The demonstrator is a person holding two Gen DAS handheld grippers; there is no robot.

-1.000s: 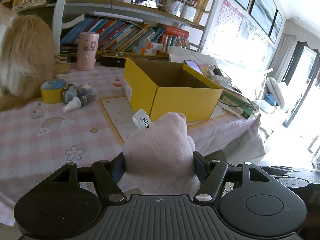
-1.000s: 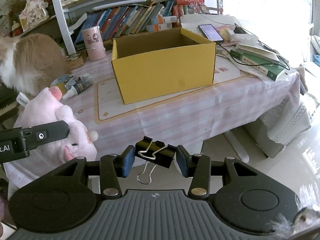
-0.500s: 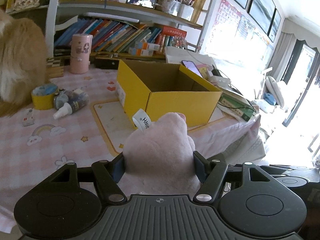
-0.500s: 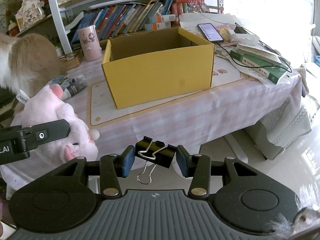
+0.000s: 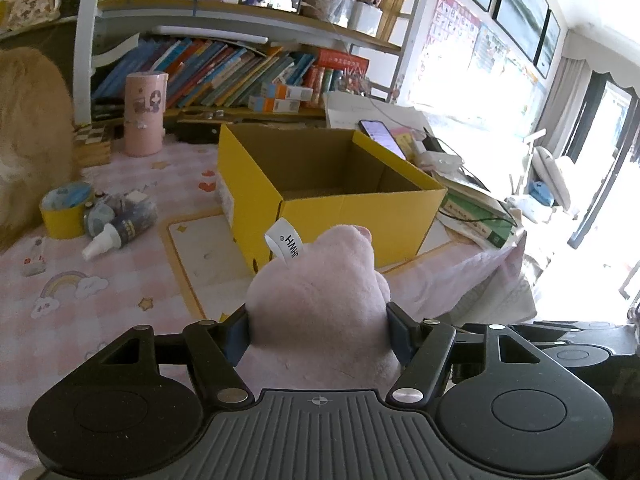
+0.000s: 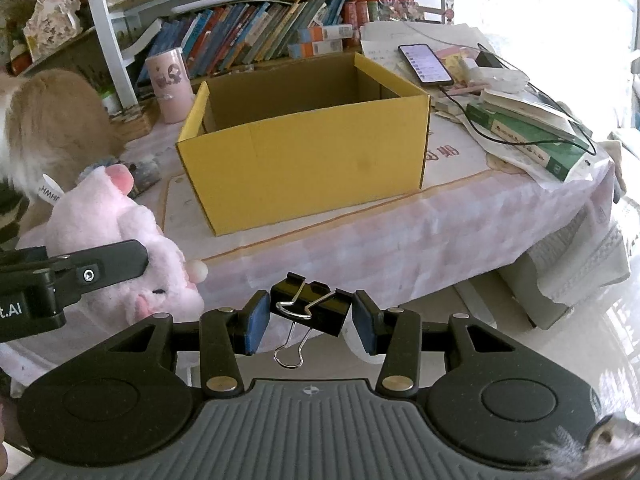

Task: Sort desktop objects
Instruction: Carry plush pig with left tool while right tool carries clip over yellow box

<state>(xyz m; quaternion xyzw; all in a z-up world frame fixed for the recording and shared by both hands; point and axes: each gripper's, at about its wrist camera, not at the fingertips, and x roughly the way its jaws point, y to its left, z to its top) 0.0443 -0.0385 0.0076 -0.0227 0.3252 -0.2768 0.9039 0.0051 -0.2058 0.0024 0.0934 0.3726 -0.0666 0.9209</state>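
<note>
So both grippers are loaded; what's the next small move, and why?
Probably carry both forward over the box. The left gripper holds the plush, the right gripper the clip, and both sit short of the box's open top.

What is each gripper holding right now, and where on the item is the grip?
Left gripper clamps the pink plush toy across its body. Right gripper pinches the black binder clip by its two ends.
</note>
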